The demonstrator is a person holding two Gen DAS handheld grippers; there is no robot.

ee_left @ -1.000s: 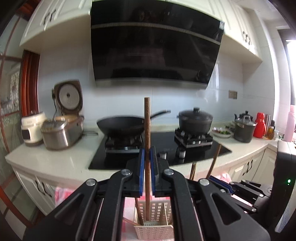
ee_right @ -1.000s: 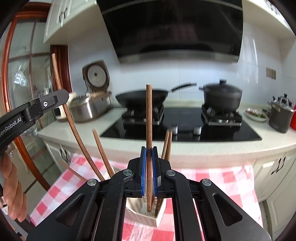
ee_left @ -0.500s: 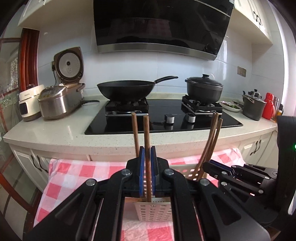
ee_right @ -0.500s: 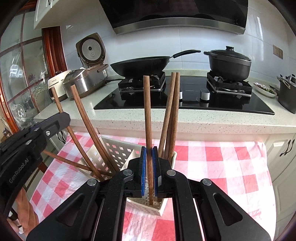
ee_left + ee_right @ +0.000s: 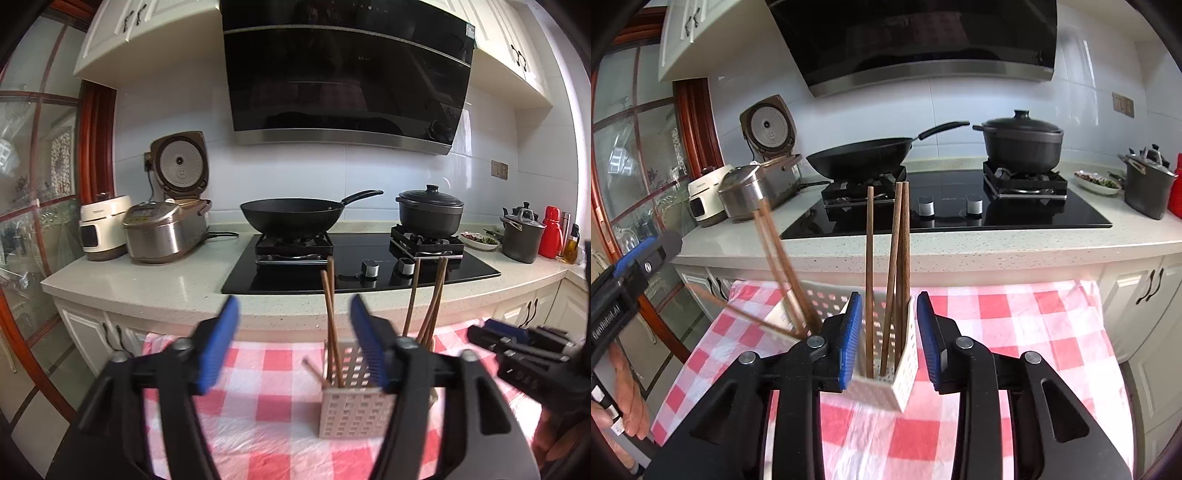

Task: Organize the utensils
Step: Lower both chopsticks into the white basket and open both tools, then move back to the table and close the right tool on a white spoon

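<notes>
A white perforated utensil holder [image 5: 354, 410] [image 5: 905, 365] stands on a red-and-white checked cloth [image 5: 266, 373] [image 5: 1015, 325]. Several brown wooden chopsticks stand in it: two at its left end [image 5: 330, 314] [image 5: 779, 254] and three at its right end [image 5: 430, 310] [image 5: 886, 273]. My left gripper [image 5: 291, 339] is open and empty, just behind the holder's left end. My right gripper [image 5: 888, 336] is open and empty, its blue pads on either side of the holder's right end. Each gripper shows at the edge of the other's view [image 5: 517, 354] [image 5: 631, 277].
Behind the cloth runs a stone counter [image 5: 147, 280] with a black hob [image 5: 960, 214], a wok [image 5: 295, 216], a lidded black pot [image 5: 1023, 142], two rice cookers [image 5: 166, 229], a grey pot [image 5: 1145, 184] and a red flask [image 5: 550, 232]. A range hood [image 5: 340, 77] hangs above.
Both grippers have opened and let go of their chopsticks, which now stand in the holder. Both grippers have drawn back from it.
</notes>
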